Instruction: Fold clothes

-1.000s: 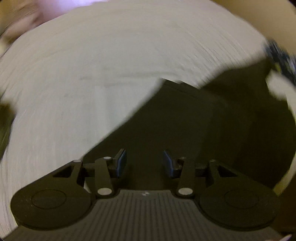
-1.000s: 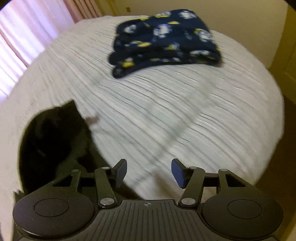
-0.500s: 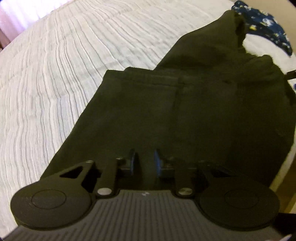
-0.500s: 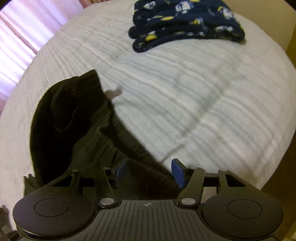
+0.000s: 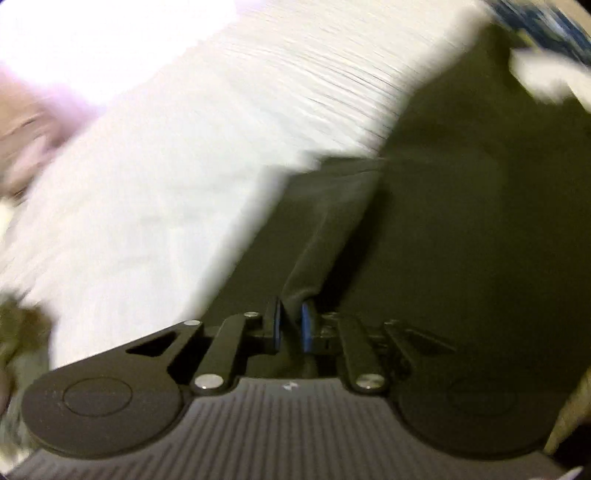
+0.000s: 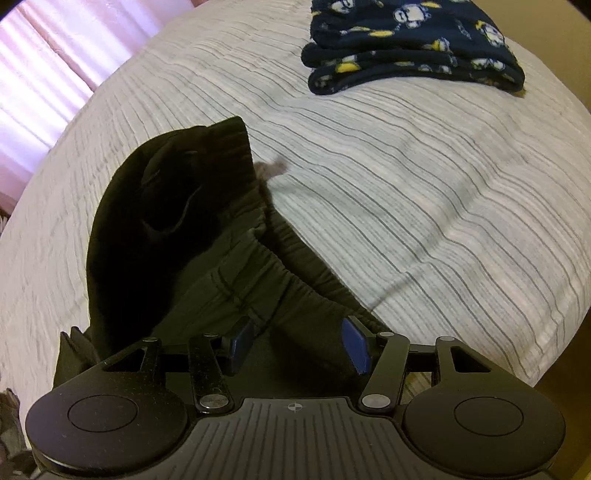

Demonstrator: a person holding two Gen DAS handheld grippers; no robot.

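A black garment [image 5: 461,206] with an elastic waistband lies crumpled on a white ribbed bedspread [image 5: 155,177]. My left gripper [image 5: 291,321] is shut on a fold of the black cloth, which rises in a ridge from between the pads; this view is blurred. In the right wrist view the same black garment [image 6: 177,221] lies bunched at left. My right gripper [image 6: 295,345] is open, its fingers straddling the gathered waistband without pinching it.
A folded navy patterned fleece [image 6: 410,44] sits at the far end of the bedspread [image 6: 424,184]; it also shows blurred in the left wrist view [image 5: 546,26]. Pink curtains [image 6: 40,74] hang at left. The bed's edge drops off at right.
My left gripper has closed fully on a fold of the black cloth and is lifting it, with fast motion. My right gripper has moved down onto the waistband, still open.
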